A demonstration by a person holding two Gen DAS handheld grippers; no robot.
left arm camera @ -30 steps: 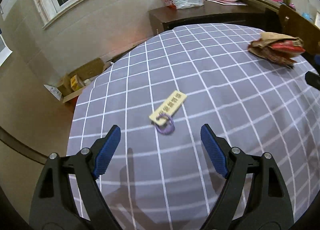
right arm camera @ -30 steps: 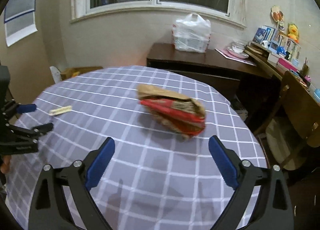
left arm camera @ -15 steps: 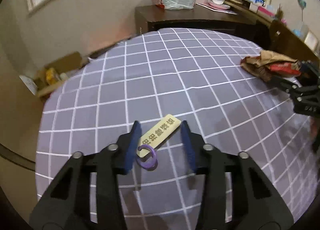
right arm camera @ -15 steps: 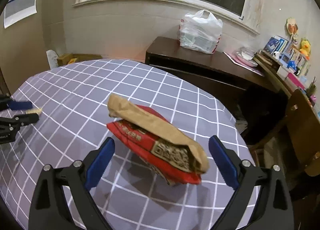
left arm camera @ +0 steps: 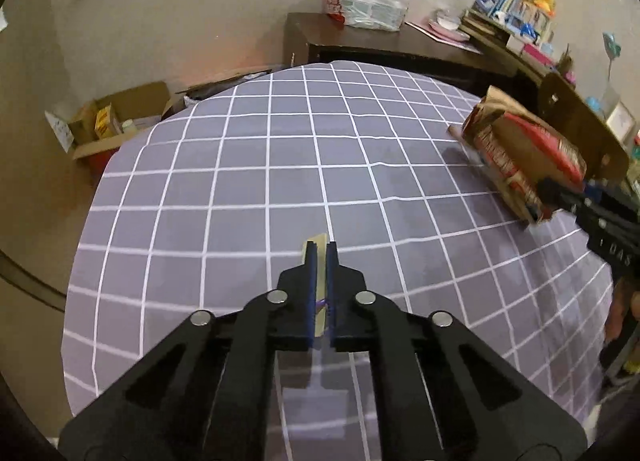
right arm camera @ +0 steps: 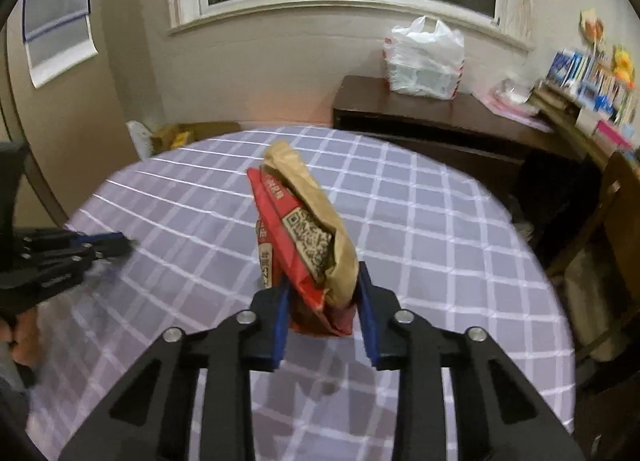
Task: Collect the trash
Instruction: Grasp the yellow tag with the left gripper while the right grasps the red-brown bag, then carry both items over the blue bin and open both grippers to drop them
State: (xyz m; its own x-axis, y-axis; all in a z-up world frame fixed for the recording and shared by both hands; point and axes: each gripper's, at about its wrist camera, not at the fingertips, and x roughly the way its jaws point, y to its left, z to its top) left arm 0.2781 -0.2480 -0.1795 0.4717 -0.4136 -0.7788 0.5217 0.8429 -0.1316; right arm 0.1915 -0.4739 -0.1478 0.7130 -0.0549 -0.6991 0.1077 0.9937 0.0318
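My left gripper [left arm camera: 319, 257] is shut on a small yellow tag with a purple ring [left arm camera: 319, 297], held on edge between the blue pads above the checked tablecloth [left arm camera: 240, 189]. My right gripper [right arm camera: 323, 293] is shut on a crumpled red and brown snack bag [right arm camera: 306, 229] and holds it upright off the table. The bag [left arm camera: 520, 157] and the right gripper [left arm camera: 600, 217] also show at the right of the left wrist view. The left gripper [right arm camera: 100, 241] shows at the left of the right wrist view.
A dark wooden sideboard [right arm camera: 440, 117] behind the table carries a white plastic bag [right arm camera: 424, 57]. Cardboard boxes [left arm camera: 108, 121] lie on the floor at the far left. A wooden chair [right arm camera: 612, 229] stands at the table's right side.
My left gripper closed on the yellow tag and lifted it. My right gripper closed on the snack bag and raised it upright off the table.
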